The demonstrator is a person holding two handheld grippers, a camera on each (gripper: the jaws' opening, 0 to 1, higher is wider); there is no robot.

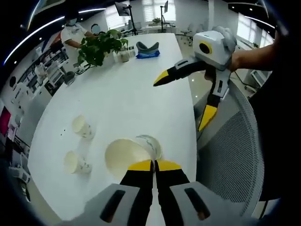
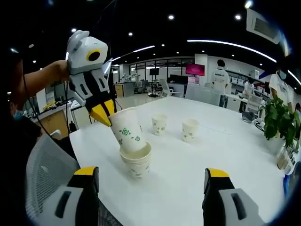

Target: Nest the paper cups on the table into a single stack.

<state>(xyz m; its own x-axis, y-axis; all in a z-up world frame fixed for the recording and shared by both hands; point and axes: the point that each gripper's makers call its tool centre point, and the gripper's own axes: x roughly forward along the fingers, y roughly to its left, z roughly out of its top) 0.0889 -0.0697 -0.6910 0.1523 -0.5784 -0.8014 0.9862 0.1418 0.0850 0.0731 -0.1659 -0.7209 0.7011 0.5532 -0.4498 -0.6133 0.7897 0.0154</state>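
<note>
My left gripper (image 1: 153, 165) is shut on the rim of a white paper cup (image 1: 123, 157). In the right gripper view the left gripper (image 2: 104, 113) holds that cup (image 2: 127, 129) tilted, its base inside the top of a short stack of cups (image 2: 136, 165) near the table edge. The stack (image 1: 151, 143) shows just beyond the held cup. Two loose cups (image 2: 159, 123) (image 2: 190, 129) stand upright farther in; in the left gripper view they (image 1: 83, 126) (image 1: 77, 162) sit to the left. My right gripper (image 2: 151, 173) is wide open with nothing in it, and hangs over the table edge (image 1: 183, 101).
The long white table (image 1: 136, 94) carries a potted plant (image 1: 99, 47) and a blue item (image 1: 147, 51) at its far end. A grey mesh chair (image 1: 230, 155) stands against the near edge. People stand in the background office.
</note>
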